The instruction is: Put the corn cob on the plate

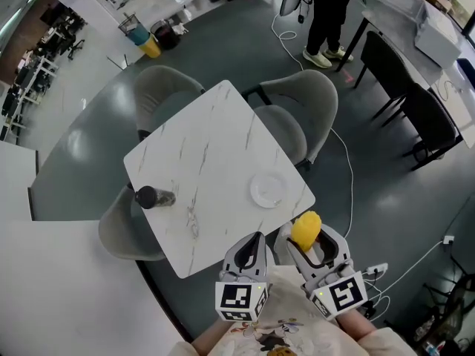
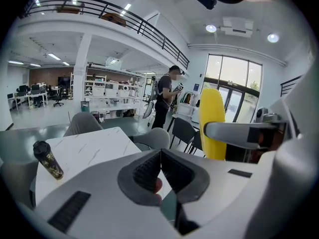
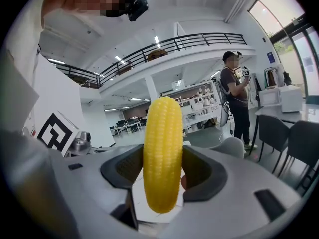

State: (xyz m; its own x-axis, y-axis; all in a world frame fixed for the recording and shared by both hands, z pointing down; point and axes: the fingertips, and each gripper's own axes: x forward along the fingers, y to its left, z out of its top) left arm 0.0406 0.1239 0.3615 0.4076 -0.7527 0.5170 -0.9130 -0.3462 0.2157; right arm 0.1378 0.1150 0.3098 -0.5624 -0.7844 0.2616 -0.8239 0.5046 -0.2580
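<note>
the corn cob point(image 3: 162, 153) stands upright, clamped between the jaws of the right gripper point(image 1: 315, 245), by the near edge of the marble table point(image 1: 200, 154), apart from the white plate point(image 1: 267, 189). the left gripper point(image 2: 160, 172) has its jaws together, empty.

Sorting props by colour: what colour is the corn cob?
Bright yellow corn cob, clearest in right gripper view.

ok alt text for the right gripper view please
The right gripper is shut on a yellow corn cob, held upright between its dark jaws. Behind are a mezzanine railing and a person in a cap standing at right.
</note>
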